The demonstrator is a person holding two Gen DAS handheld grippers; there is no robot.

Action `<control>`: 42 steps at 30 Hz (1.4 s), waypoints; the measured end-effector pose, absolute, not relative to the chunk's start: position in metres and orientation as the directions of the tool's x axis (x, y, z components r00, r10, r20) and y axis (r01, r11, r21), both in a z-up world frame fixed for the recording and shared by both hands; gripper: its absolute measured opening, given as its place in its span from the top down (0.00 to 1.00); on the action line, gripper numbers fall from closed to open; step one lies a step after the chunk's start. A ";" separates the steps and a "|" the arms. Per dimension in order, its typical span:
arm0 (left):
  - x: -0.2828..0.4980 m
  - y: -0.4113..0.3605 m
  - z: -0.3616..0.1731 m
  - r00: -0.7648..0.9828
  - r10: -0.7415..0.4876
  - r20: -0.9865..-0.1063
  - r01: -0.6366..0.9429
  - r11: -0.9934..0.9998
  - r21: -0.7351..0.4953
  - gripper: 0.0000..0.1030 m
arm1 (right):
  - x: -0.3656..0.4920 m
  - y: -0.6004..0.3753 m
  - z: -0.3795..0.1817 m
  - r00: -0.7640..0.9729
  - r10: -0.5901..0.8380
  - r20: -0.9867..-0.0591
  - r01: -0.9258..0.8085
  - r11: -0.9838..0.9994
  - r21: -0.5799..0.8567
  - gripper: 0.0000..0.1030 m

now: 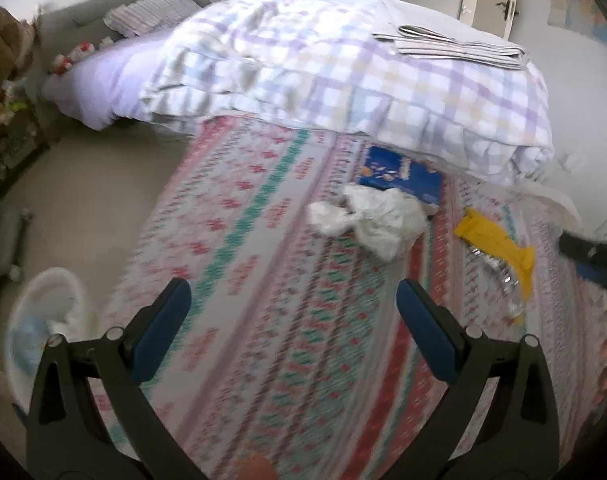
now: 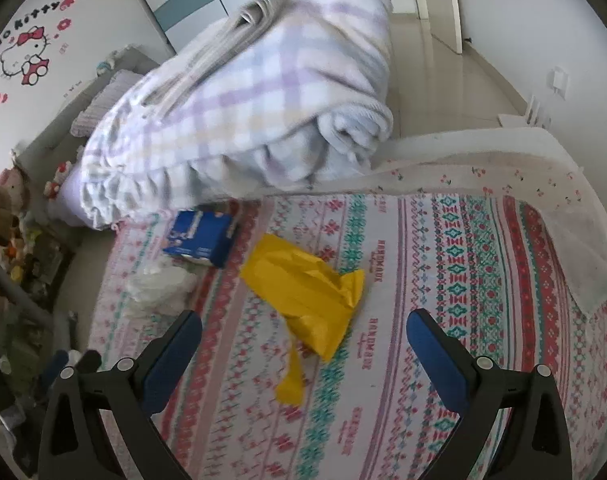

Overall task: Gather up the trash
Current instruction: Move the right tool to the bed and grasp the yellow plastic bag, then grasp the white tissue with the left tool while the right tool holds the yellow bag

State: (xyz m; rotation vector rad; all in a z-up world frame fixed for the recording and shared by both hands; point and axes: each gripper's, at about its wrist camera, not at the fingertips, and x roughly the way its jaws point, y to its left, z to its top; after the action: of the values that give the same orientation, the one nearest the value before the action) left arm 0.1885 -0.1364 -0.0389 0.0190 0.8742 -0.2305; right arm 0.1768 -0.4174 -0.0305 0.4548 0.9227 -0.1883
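Patterned bedsheet (image 1: 263, 320) fills both views, a checked quilt (image 1: 343, 80) heaped at twelve o'clock. Left gripper (image 1: 293, 312) hangs wide, nothing between its fingers — crumpled white bag (image 1: 375, 220) at one o'clock, blue box (image 1: 403, 176) just beyond. Right gripper (image 2: 303, 344) is wide too, the yellow wrapper (image 2: 303, 288) lying at twelve o'clock.
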 end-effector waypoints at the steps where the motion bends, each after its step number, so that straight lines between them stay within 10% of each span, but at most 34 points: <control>1: 0.190 -0.139 -0.041 0.615 -0.212 -0.760 0.214 0.972 -0.098 0.01 | 0.180 -0.419 -0.036 0.589 0.038 -0.808 0.347 0.890 0.295 0.00; 16: 0.220 -0.155 -0.061 0.614 -0.410 -0.675 0.226 0.910 -0.347 0.08 | 0.209 -0.410 -0.090 0.485 0.003 -0.874 0.360 0.910 0.203 0.00; 21: 0.226 -0.157 -0.071 0.574 -0.469 -0.671 0.245 0.880 -0.406 0.29 | 0.214 -0.398 -0.095 0.474 -0.067 -0.878 0.362 0.924 0.125 0.06; 29: 0.231 -0.154 -0.078 0.525 -0.529 -0.667 0.242 0.844 -0.479 0.78 | 0.220 -0.377 -0.094 0.484 -0.091 -0.870 0.313 0.947 0.075 0.44; 42: 0.208 -0.148 -0.060 0.536 -0.541 -0.648 0.287 0.839 -0.462 0.91 | 0.200 -0.379 -0.061 0.526 -0.077 -0.847 0.297 0.950 0.098 0.48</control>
State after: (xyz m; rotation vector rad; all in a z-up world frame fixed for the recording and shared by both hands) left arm 0.2081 -0.1482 -0.0604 -0.3182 0.8755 -0.5026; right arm 0.2001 -0.3791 -0.0613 0.2428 0.9940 -0.2262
